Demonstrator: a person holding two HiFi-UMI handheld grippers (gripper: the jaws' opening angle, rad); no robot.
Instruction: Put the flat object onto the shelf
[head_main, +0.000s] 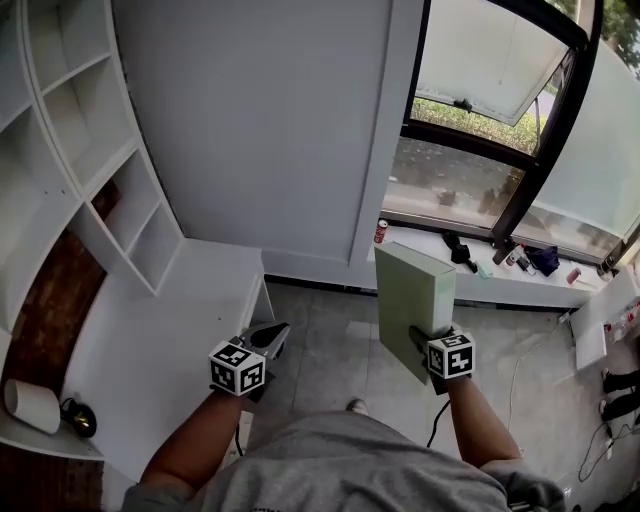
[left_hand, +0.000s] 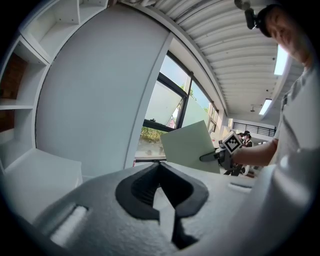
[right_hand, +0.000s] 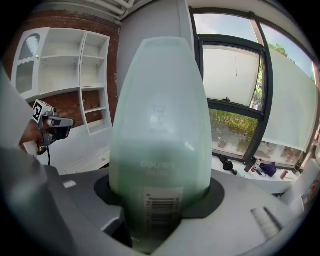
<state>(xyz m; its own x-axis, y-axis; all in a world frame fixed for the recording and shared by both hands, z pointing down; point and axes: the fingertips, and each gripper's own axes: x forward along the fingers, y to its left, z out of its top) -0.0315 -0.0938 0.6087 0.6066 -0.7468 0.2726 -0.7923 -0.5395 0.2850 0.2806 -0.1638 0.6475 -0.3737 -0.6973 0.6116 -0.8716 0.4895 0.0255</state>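
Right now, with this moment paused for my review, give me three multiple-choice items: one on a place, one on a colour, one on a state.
1. Where is the pale green flat box?
A. On the shelf unit
B. Clamped in the right gripper, off every surface
C. On the windowsill

2. What colour is the compartmented shelf unit?
A. White
B. Black
C. Blue

3. How is the left gripper?
A. Wide open
B. Shut on the box
C. Shut, holding nothing

Answers:
1. B: the right gripper view shows the box filling its jaws.
2. A: its panels are white in the head view.
3. C: its pads meet with nothing between them.
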